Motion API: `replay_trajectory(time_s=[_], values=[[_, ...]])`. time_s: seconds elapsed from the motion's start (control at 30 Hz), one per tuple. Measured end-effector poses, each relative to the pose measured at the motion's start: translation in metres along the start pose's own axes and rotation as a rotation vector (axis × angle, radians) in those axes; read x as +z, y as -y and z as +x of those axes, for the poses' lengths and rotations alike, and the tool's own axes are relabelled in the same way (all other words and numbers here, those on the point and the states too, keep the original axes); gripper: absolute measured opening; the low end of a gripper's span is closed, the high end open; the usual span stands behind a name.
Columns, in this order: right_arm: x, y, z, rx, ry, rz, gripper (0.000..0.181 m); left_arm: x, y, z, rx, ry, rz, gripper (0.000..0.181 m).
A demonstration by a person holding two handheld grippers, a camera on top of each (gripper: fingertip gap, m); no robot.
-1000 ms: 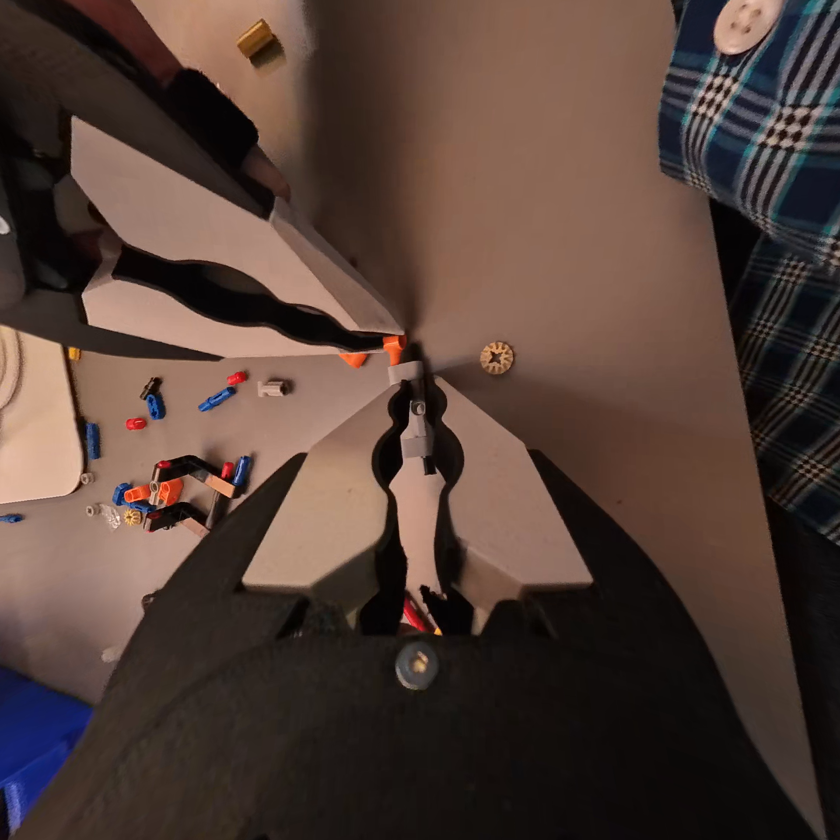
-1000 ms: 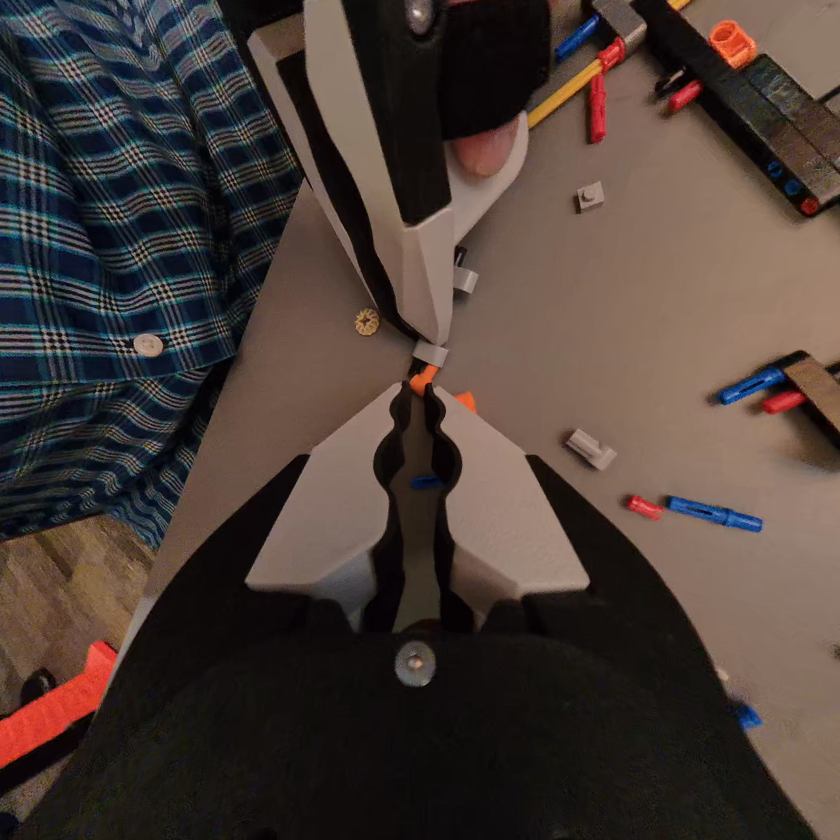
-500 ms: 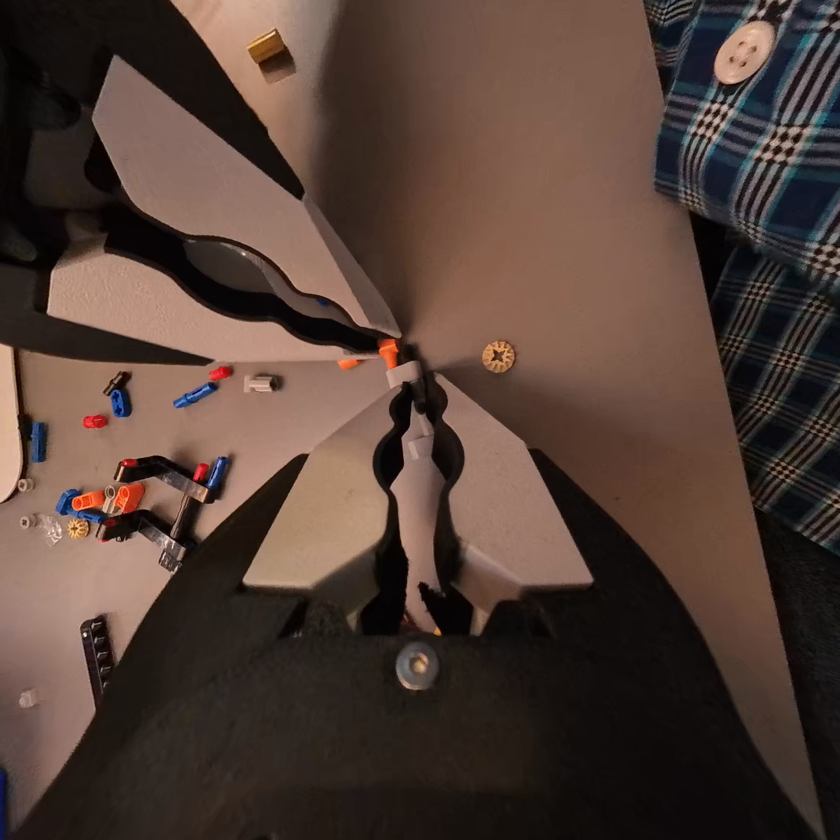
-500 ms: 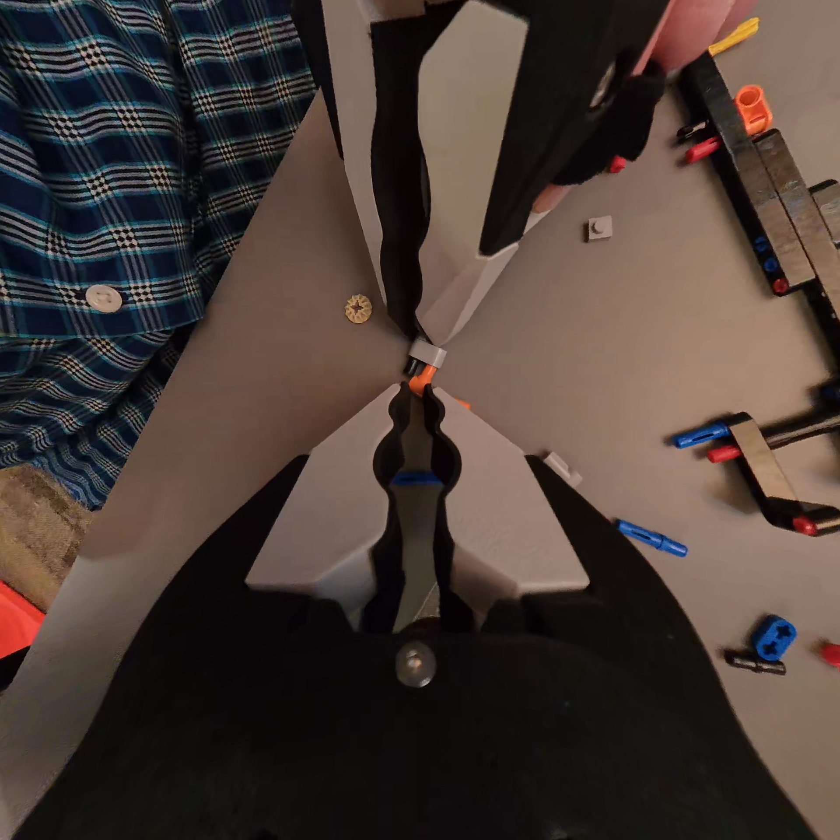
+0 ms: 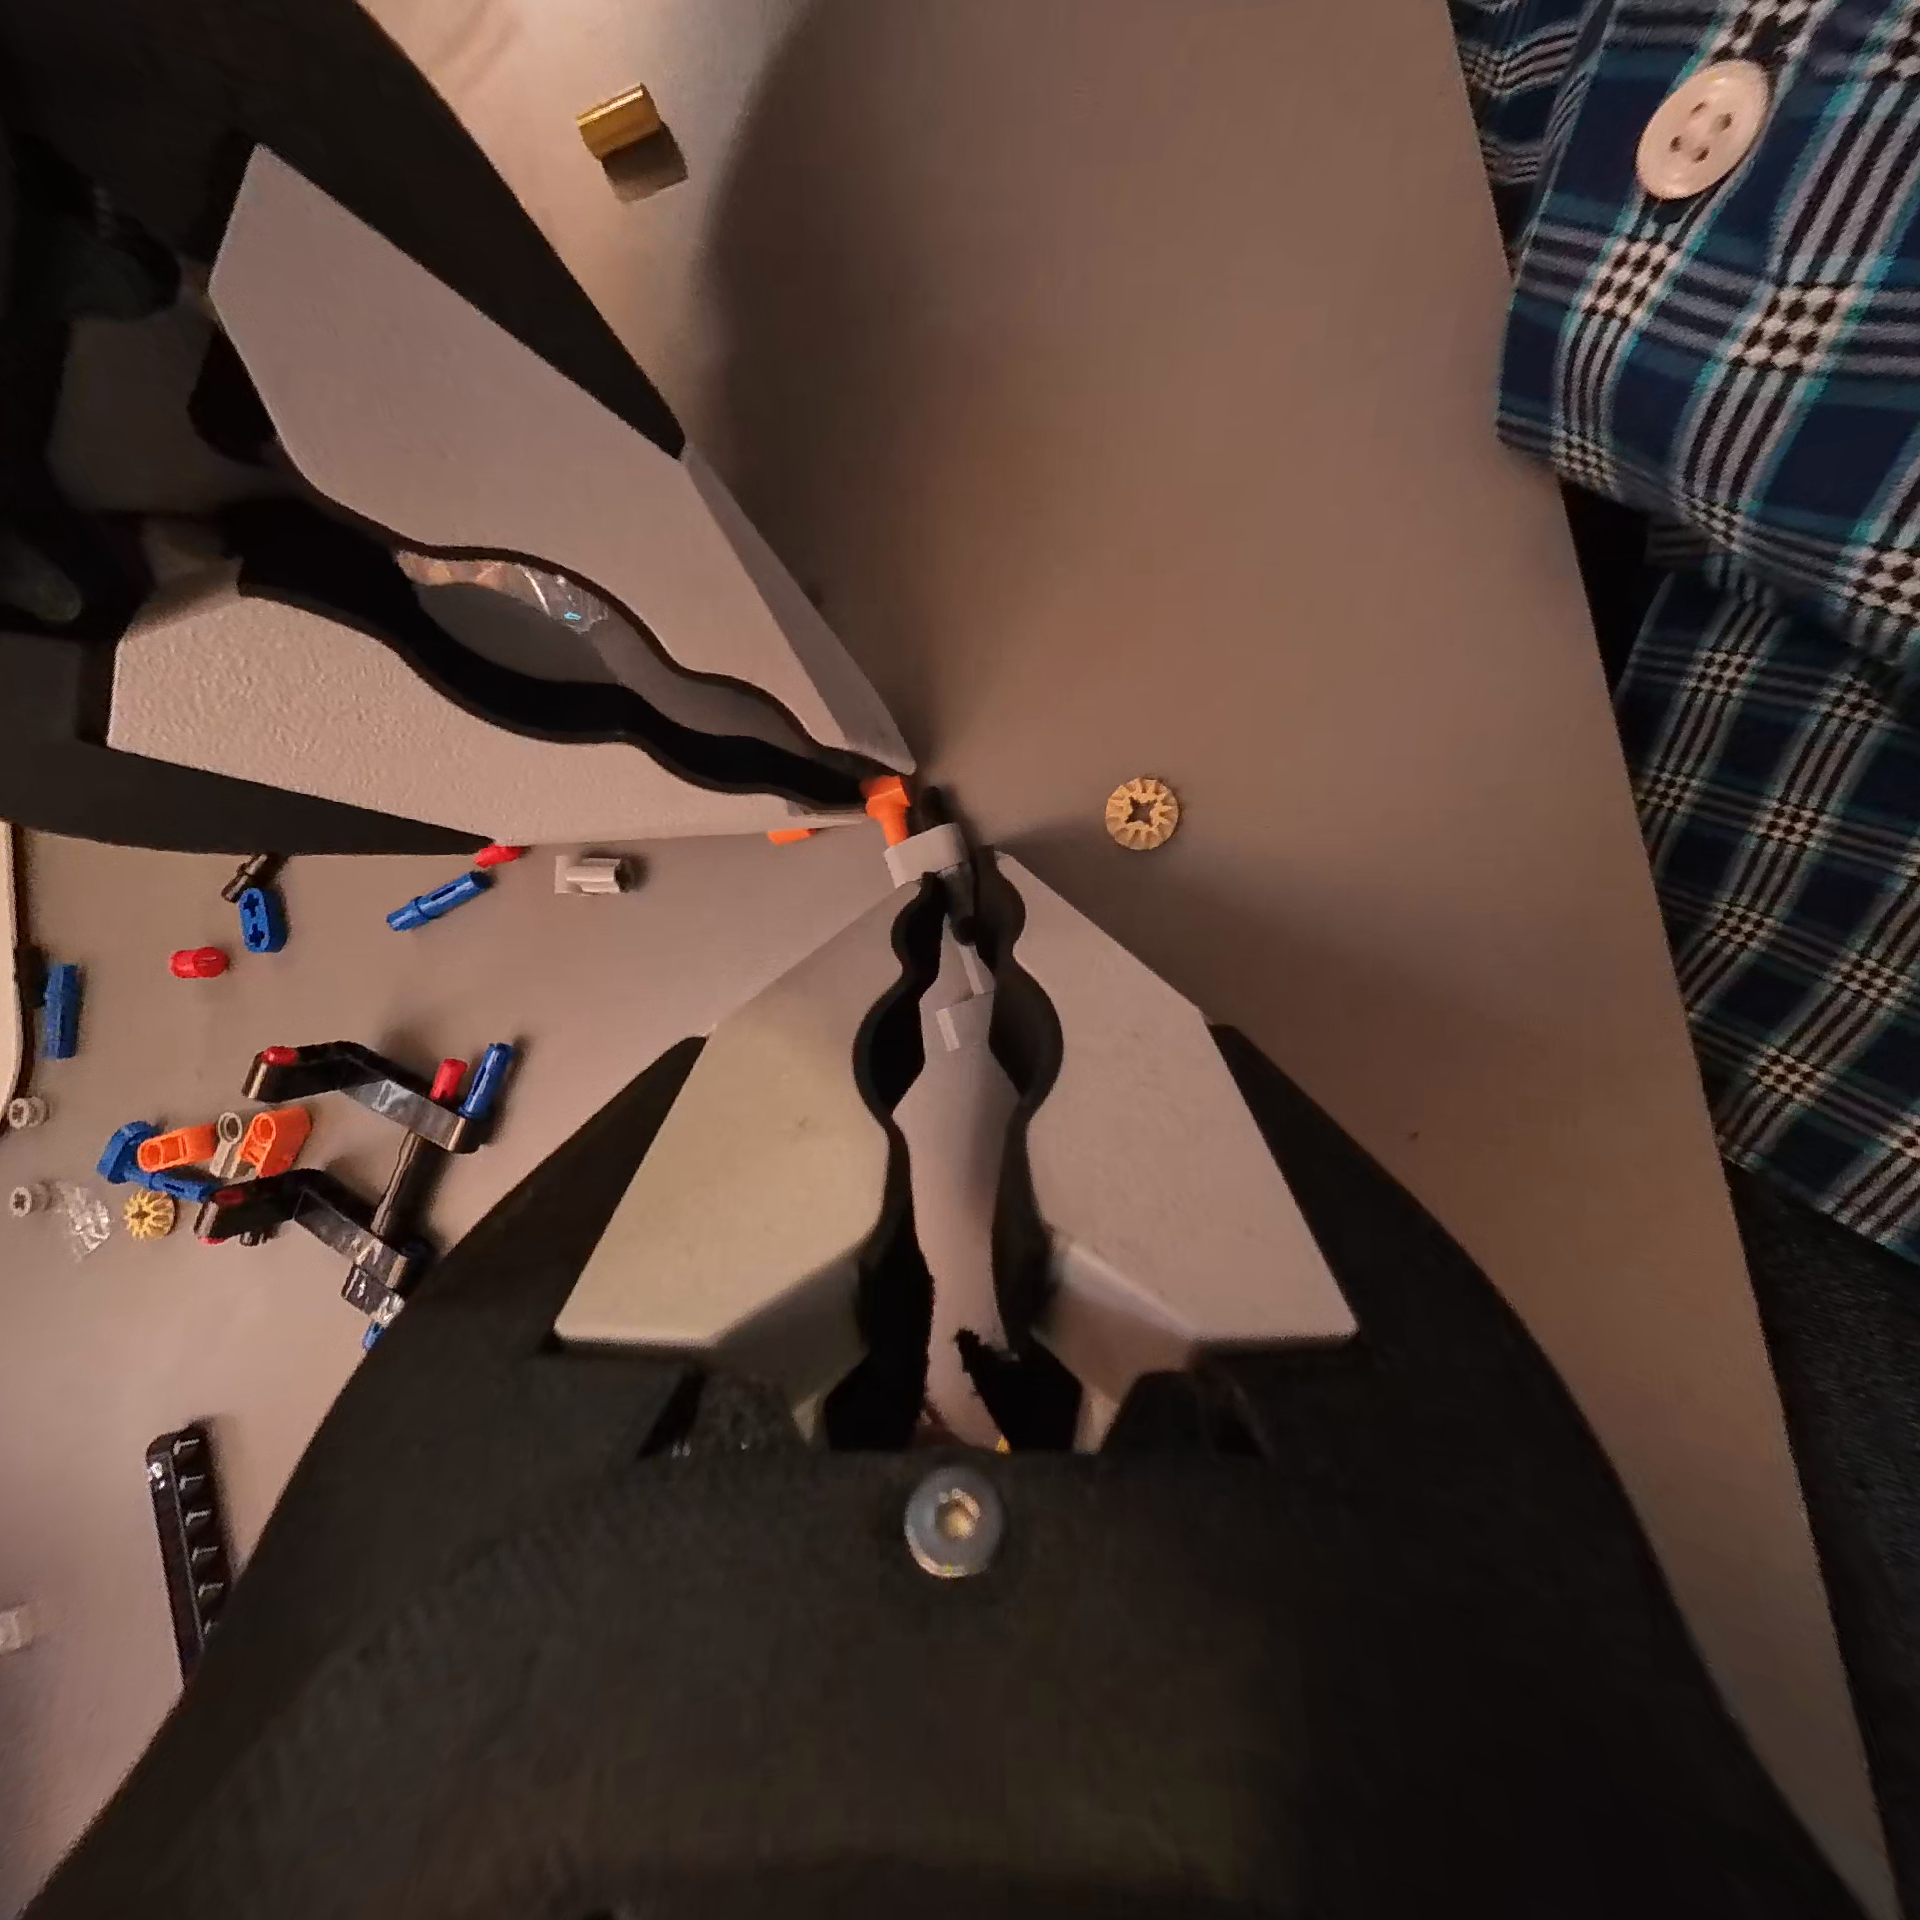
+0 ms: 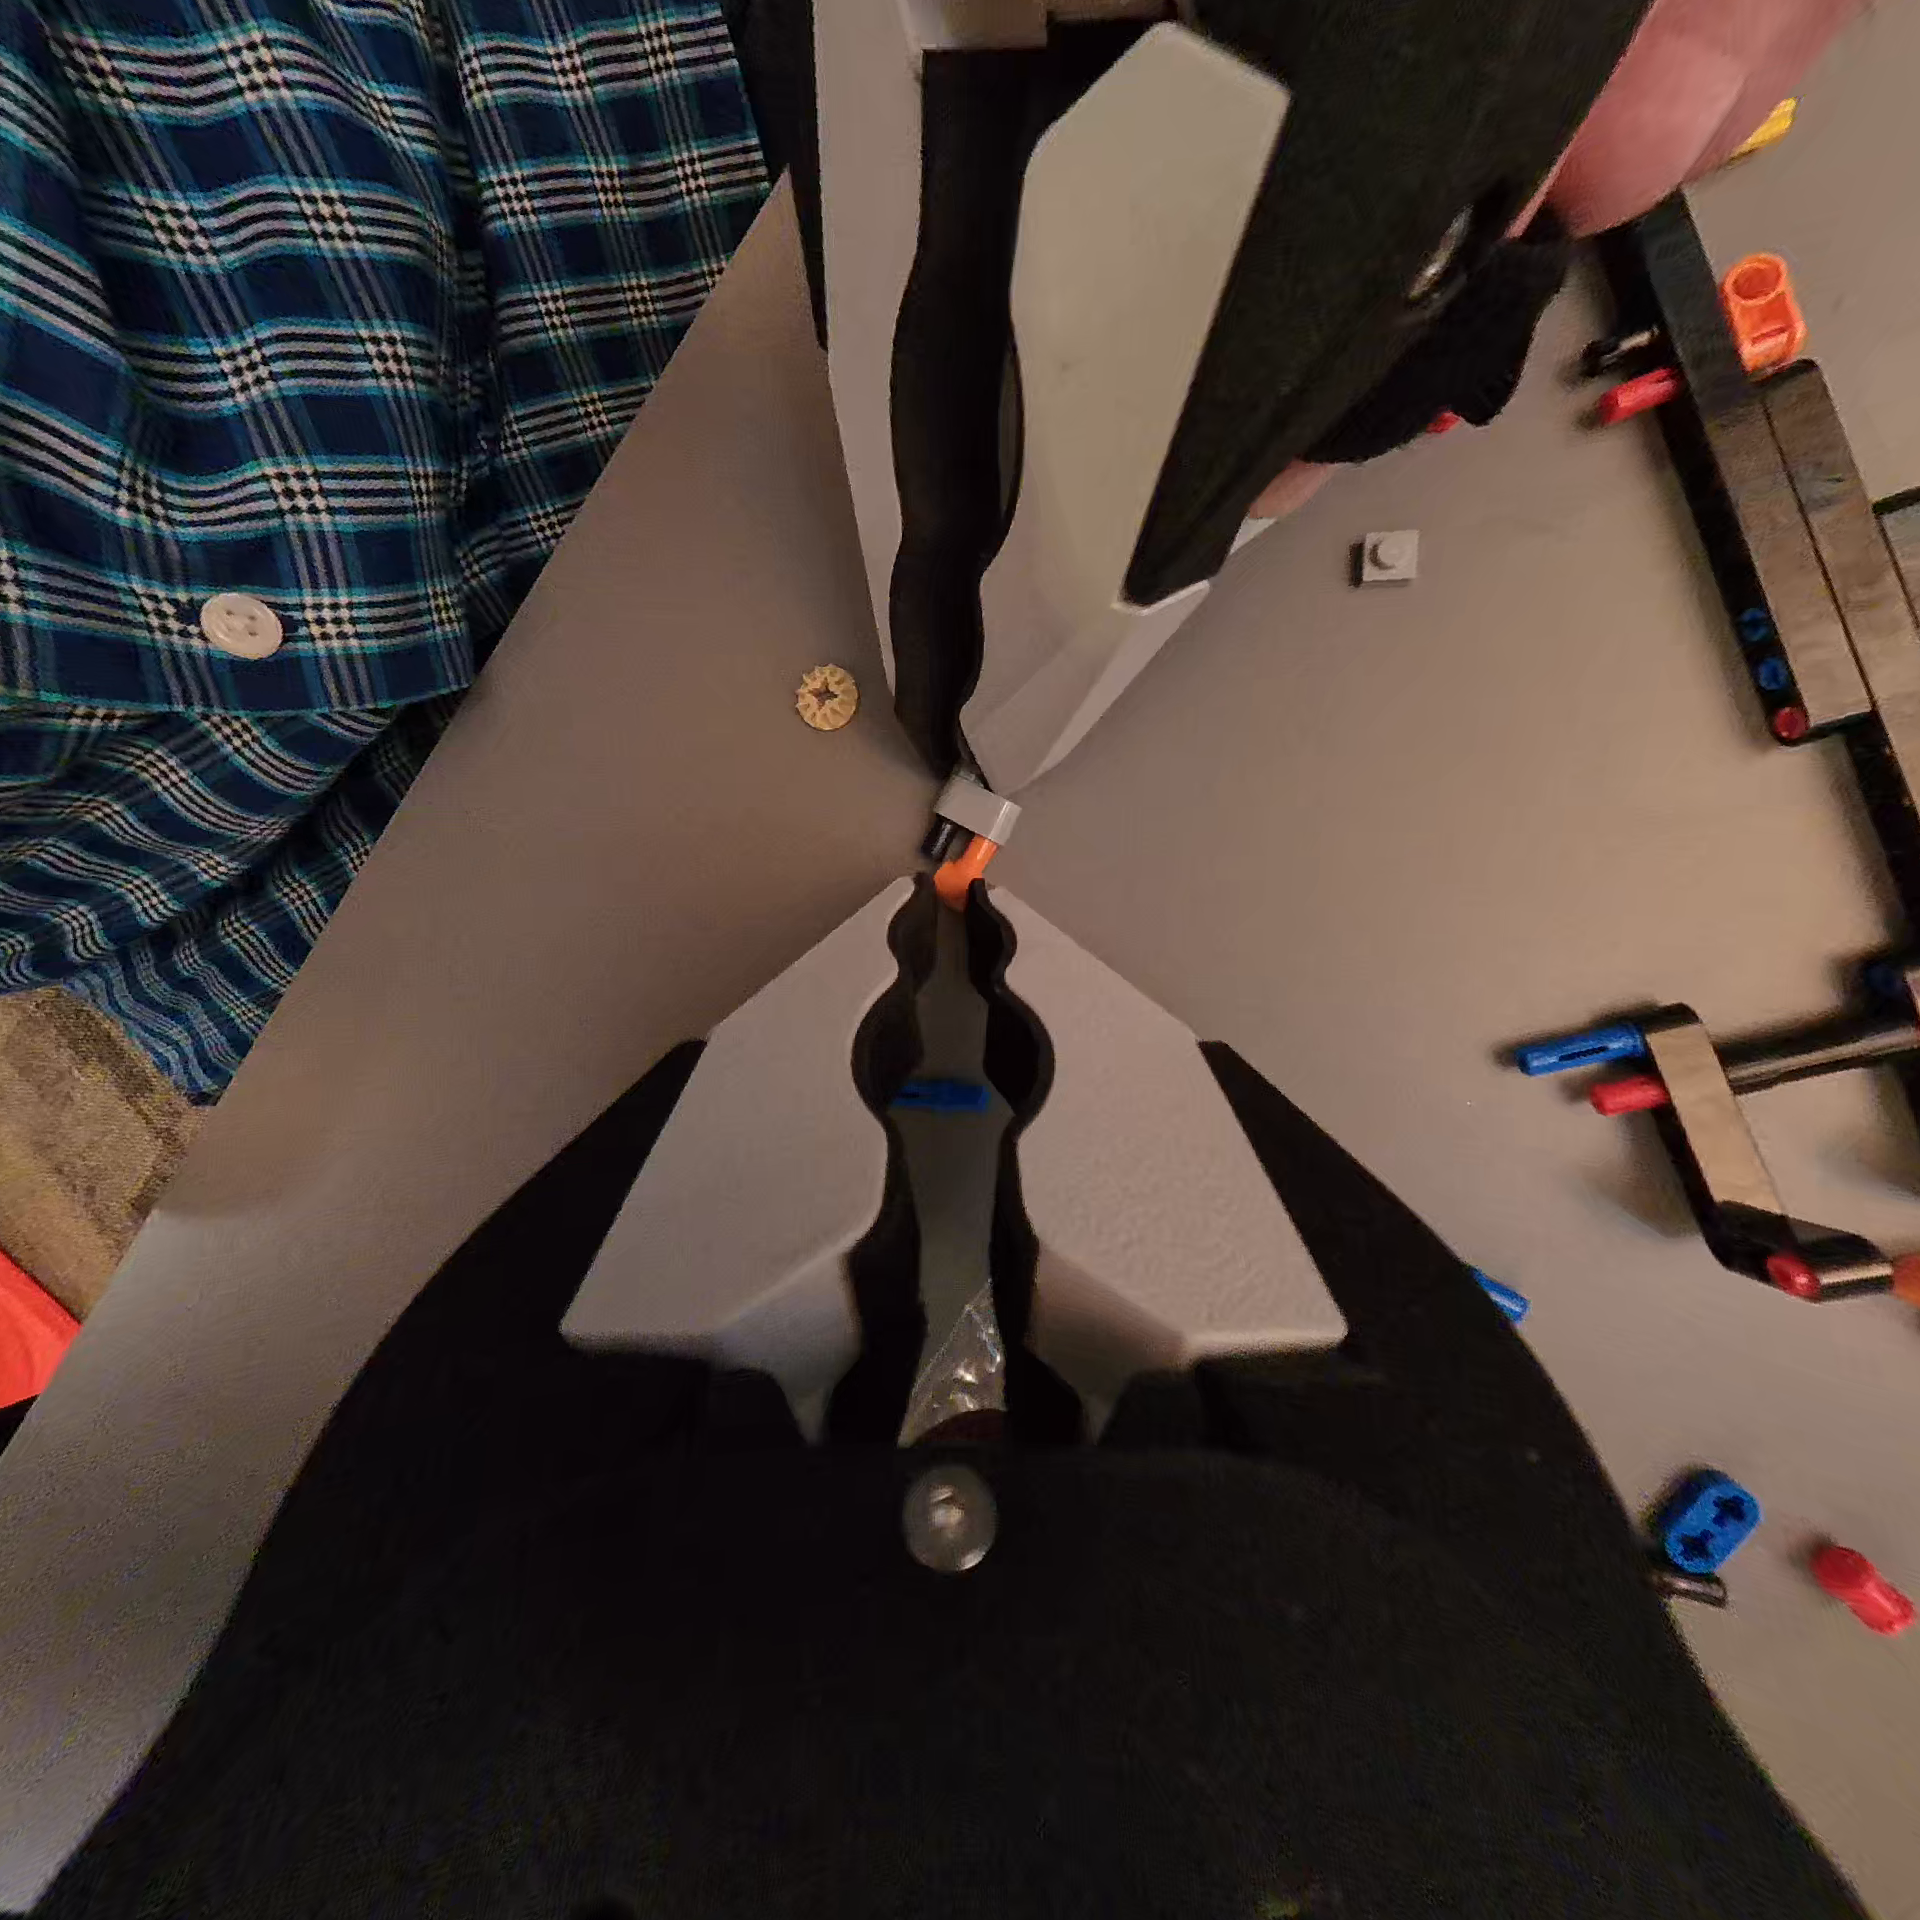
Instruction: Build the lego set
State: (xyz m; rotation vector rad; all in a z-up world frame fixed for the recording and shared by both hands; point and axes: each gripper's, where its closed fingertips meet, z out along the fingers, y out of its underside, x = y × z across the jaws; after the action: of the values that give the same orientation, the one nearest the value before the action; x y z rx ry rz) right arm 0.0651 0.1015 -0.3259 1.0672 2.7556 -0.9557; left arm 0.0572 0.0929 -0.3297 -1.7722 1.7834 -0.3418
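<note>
My left gripper [image 5: 951, 883] is shut on a small grey lego piece [image 5: 923, 852] with a black pin. My right gripper [image 6: 951, 883] is shut on a small orange lego piece [image 6: 961, 868]. The two grippers meet tip to tip above the grey table, and the orange piece [image 5: 888, 805] touches the grey piece [image 6: 977, 812]. The right gripper shows in the left wrist view [image 5: 873, 779] at upper left; the left gripper shows in the right wrist view [image 6: 961, 764] at the top. A tan gear [image 5: 1141, 816] lies on the table just beside the tips, also in the right wrist view [image 6: 827, 697].
Loose blue, red and orange pins and a black beam assembly [image 5: 353, 1143] lie at left. A black beam frame [image 6: 1766, 520] and another black bracket [image 6: 1714, 1174] lie at right. A gold piece [image 5: 629, 130] lies far off. A person in a plaid shirt [image 6: 260, 416] sits at the table edge. The grippers are tip to tip, or close to it. The black bracket [image 6: 1714, 1174] is about 12 centimetres from both grippers' fingertips.
Both grippers stayed tip to tip, each still shut on its piece. Both views shifted slightly and the other gripper's angle changed; the orange piece now presses against the grey piece.
</note>
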Motion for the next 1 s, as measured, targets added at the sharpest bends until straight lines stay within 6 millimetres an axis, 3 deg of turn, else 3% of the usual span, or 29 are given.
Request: replay_trajectory(time_s=[0.23, 1.0], values=[[-0.0001, 0.0002, 0.0017, -0.054, -0.006, -0.016, 0.002, 0.0, 0.0004, -0.0007, 0.0, -0.001, 0.024, 0.003], [-0.0004, 0.0013, 0.0019, 0.004, -0.035, 0.024, 0.003, -0.0016, -0.0009, -0.0008, -0.004, -0.008, -0.006, 0.003]])
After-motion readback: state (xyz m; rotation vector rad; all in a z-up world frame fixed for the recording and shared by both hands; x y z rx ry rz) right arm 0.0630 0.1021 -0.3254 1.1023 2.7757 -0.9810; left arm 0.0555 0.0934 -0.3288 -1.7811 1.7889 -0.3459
